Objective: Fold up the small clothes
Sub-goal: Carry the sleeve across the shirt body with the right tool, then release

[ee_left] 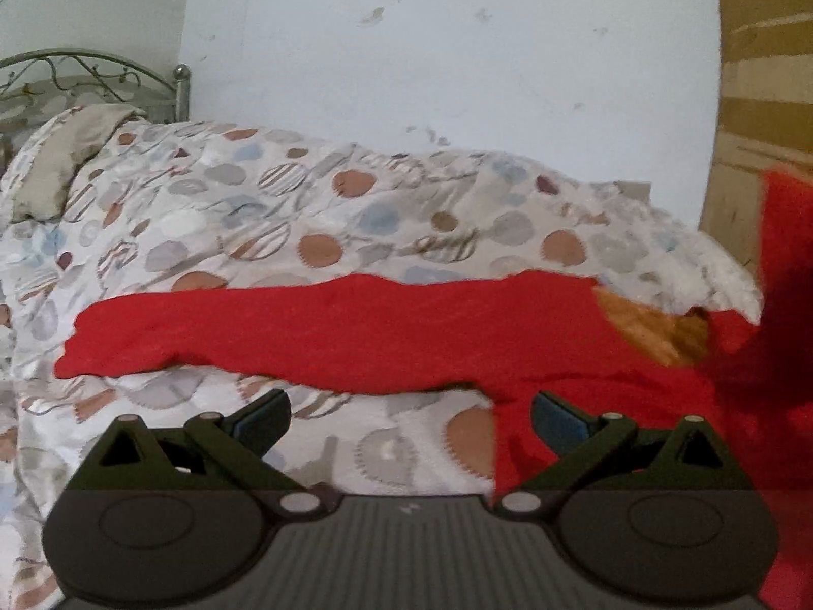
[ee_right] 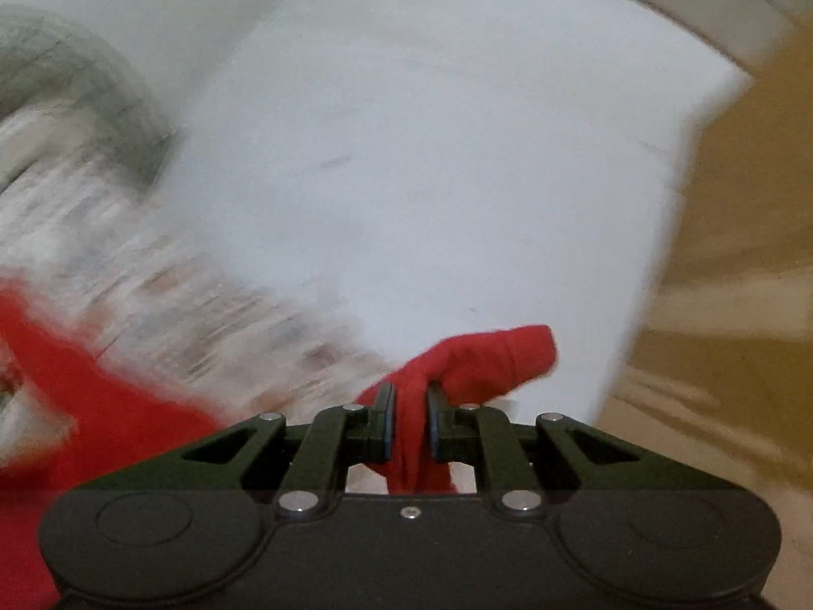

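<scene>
Cloth (ee_left: 355,325), red, lies on the bedspread (ee_left: 213,203) at twelve o'clock from the left gripper (ee_left: 410,419), long axis nine to three; its jaws gape empty. Right gripper (ee_right: 409,406) pinches one end.

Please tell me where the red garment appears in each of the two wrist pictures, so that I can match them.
Left wrist view: the red garment lies across the patterned bedspread at mid-height and rises at the right edge.
Right wrist view: a bunch of it is pinched in the right claw, low centre; more at lower left.
Shared landmark: the white wall.
</scene>
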The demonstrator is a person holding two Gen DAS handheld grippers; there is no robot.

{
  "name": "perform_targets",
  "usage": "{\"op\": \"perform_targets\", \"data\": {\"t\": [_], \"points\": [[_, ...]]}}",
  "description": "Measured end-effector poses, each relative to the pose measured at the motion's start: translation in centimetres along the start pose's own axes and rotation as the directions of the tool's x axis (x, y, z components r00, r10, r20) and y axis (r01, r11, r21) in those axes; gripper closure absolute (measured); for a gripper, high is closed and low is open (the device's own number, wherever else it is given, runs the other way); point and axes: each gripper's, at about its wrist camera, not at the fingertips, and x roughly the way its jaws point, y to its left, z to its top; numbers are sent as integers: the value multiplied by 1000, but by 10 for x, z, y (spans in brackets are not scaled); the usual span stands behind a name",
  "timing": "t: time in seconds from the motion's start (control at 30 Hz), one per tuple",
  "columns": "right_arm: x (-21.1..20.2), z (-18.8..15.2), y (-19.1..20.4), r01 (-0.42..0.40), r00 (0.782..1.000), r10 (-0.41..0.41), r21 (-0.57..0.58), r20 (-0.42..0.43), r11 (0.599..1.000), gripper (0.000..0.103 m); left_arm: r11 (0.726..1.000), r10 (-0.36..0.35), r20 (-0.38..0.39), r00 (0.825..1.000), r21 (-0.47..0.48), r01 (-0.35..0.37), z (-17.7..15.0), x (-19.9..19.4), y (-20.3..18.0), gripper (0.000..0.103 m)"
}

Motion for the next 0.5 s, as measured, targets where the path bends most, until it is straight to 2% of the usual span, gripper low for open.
{"op": "perform_targets", "data": {"t": [0.1, 0.23, 0.3, 0.37, 0.47, 0.5], "points": [[-11, -17, 59, -142, 989, 130, -174, -76, 974, 90, 1000, 22, -13, 1000, 9, -22, -3, 4, 5, 0], [-24, -31, 92, -228, 972, 193, -338, -134, 913, 89, 1000, 13, -34, 999, -13, -13, -5, 5, 12, 0], [-34, -29, 104, -243, 969, 203, -415, -138, 877, 79, 999, 0, -52, 999, -41, -3, -5, 7, 16, 0], [-45, -31, 109, -261, 965, 221, -451, -140, 853, 59, 998, -13, -66, 998, -69, 8, -4, 7, 20, 0], [-49, -19, 108, -299, 954, 261, -427, -148, 853, 37, 995, -32, -72, 997, -96, 25, -4, 5, 23, 0], [-49, -14, 107, -318, 948, 278, -400, -156, 859, 36, 995, -37, -73, 997, -100, 30, -4, 5, 23, 0]]}}
